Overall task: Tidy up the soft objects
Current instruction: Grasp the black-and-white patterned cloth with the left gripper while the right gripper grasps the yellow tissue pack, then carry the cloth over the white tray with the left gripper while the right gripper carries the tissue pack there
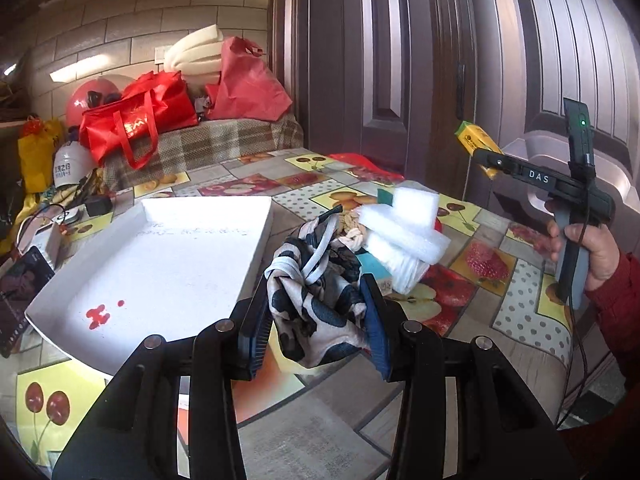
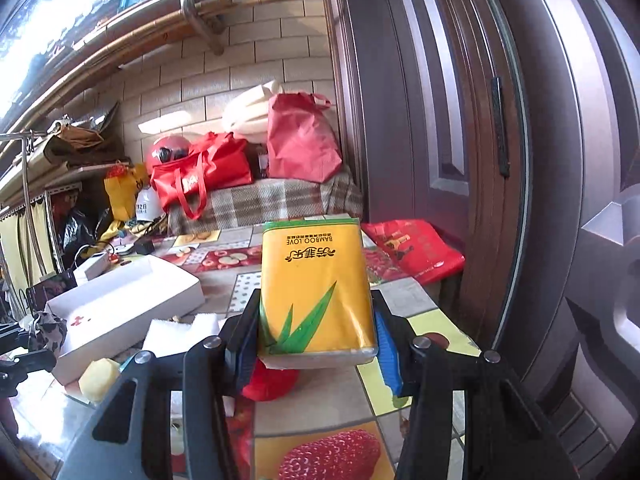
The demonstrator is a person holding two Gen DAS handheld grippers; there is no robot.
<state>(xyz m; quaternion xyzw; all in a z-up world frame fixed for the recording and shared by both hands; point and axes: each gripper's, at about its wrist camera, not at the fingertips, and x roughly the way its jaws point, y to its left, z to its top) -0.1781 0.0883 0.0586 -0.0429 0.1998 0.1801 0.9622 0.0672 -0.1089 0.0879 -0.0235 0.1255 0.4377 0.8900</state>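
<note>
My left gripper (image 1: 316, 320) is shut on a black-and-white patterned cloth (image 1: 316, 296) and holds it above the table, just right of the white tray (image 1: 168, 264). My right gripper (image 2: 316, 340) is shut on a yellow tissue pack (image 2: 316, 292) marked BAMBOO LOVE and holds it up over the table. In the left wrist view that gripper (image 1: 480, 156) shows at the right, raised, with the pack (image 1: 476, 140) at its tip. White foam pieces (image 1: 404, 232) and a braided cloth (image 1: 354, 228) lie beyond the patterned cloth. The white tray (image 2: 120, 300) also shows at the left of the right wrist view.
The table has a fruit-print cover (image 1: 480, 264). Red bags (image 1: 136, 120), a red helmet (image 1: 90, 100) and foam rolls (image 1: 196, 56) sit on a plaid bench behind. A brown door (image 1: 440, 60) stands at the right. A yellow sponge (image 2: 98, 378), white foam (image 2: 176, 332) and a red item (image 2: 270, 384) lie below the right gripper.
</note>
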